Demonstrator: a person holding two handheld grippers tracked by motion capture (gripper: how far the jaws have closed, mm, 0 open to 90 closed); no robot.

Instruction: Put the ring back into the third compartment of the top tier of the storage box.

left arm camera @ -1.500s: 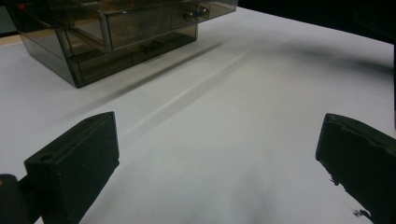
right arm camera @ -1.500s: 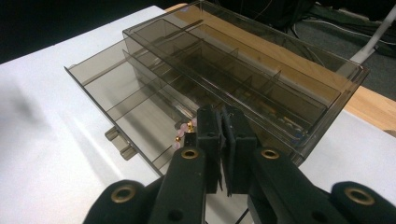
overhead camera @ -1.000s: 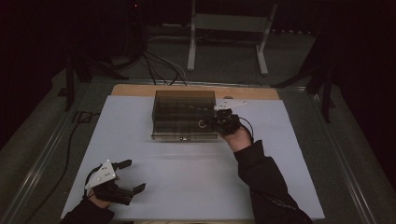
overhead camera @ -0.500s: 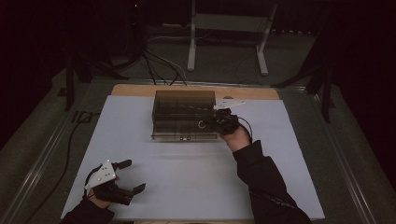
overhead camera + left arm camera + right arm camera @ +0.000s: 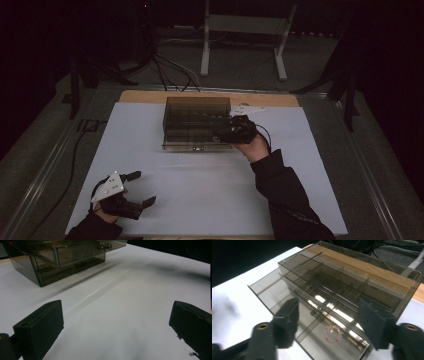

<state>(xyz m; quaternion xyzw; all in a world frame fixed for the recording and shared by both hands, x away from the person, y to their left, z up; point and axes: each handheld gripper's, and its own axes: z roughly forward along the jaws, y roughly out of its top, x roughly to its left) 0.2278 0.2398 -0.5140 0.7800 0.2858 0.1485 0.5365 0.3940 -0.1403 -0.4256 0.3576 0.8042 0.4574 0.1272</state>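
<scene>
The white-covered desk (image 5: pixel 200 200) carries a smoked-plastic drawer organizer (image 5: pixel 195 122) at about 12 o'clock, its long axis running side to side and its drawer fronts facing the person. The right tongs (image 5: pixel 226 134) hang over the organizer's right end, jaws spread wide and gripping nothing, above an open drawer where a small pink bead bracelet (image 5: pixel 332 334) lies. Down at 7 o'clock the left tongs (image 5: pixel 142 188) sit low over the desk, likewise wide open and empty.
</scene>
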